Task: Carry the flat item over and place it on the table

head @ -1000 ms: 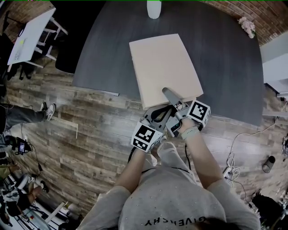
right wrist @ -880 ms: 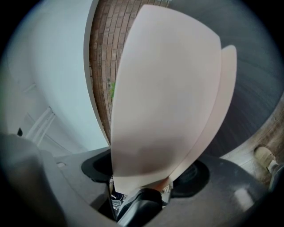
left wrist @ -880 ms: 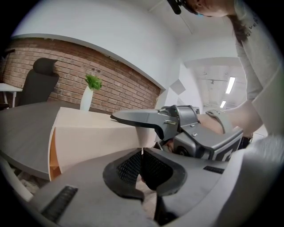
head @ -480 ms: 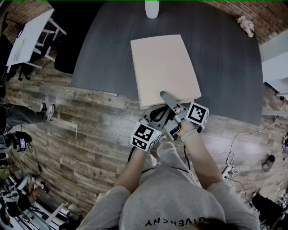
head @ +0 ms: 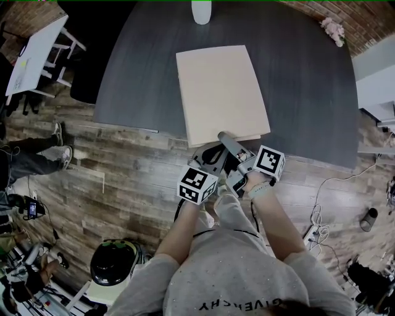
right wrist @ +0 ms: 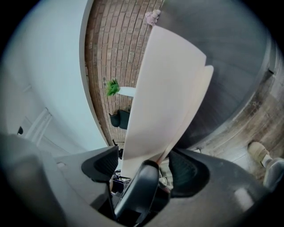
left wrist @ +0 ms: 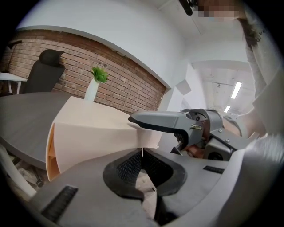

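Board [head: 219,92] slightly further onto table [head: 308,92], right claw [head: 223,137] gripping

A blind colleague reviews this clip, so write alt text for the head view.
Seen from above, a person holds a beige flat item by its near edge with the left gripper and right gripper, most of it over a dark table. A white vase stands at the table's far edge.

Dark grey table [head: 308,80] on wood-plank floor [head: 123,185], brick wall [left wrist: 124,84] behind.
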A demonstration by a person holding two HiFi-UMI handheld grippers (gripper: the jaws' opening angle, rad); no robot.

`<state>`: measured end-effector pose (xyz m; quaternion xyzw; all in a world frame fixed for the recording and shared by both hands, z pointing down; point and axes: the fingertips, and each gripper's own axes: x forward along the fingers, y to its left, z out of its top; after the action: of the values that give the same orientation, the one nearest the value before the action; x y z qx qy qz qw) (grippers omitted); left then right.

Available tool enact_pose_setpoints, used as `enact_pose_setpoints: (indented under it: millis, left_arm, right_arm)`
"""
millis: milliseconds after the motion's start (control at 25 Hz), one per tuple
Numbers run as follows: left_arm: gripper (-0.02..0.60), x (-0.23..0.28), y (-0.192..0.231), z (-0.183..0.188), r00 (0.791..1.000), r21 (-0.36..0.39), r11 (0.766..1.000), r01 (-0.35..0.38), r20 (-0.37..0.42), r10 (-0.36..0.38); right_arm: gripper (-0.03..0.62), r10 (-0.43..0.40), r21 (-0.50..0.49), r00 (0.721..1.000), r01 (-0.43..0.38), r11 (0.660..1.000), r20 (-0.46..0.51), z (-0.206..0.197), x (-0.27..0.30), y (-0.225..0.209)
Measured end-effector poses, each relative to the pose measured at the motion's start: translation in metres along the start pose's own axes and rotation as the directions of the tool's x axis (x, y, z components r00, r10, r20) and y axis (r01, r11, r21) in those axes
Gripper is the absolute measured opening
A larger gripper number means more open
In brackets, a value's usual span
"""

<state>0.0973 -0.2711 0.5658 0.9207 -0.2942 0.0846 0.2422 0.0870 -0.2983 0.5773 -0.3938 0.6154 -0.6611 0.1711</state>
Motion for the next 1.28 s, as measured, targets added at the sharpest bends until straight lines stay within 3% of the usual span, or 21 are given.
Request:
enact_pose_setpoints:
  millis: [520, 760, 1280]
  left_arm:
    - [0.008, -0.004, 0.013, 0.000, 0.999, -0.070, 0.996, -0.051, 0.016, 0.052]
    - [0.008, -0.015, 0.013, 0.003, 0.997, -0.061, 0.996, -0.064, 0.028, 0.066]
    - [0.008, -0.052, 0.017, 0.009, 0.992, -0.042, 0.993, -0.108, 0.059, 0.110]
  right_arm:
    - [0.328, 0.019, -0.009, 0.999, -0.019, 1.000, 0.030, 0.003, -0.016, 0.000]
    - [0.322, 0.012, -0.135, 1.000, -0.009, 0.991, 0.017, 0.003, -0.026, 0.002]
    - [0.055, -0.001, -0.369, 1.000, 0.013, 0.929, 0.031, -0.002, -0.040, 0.015]
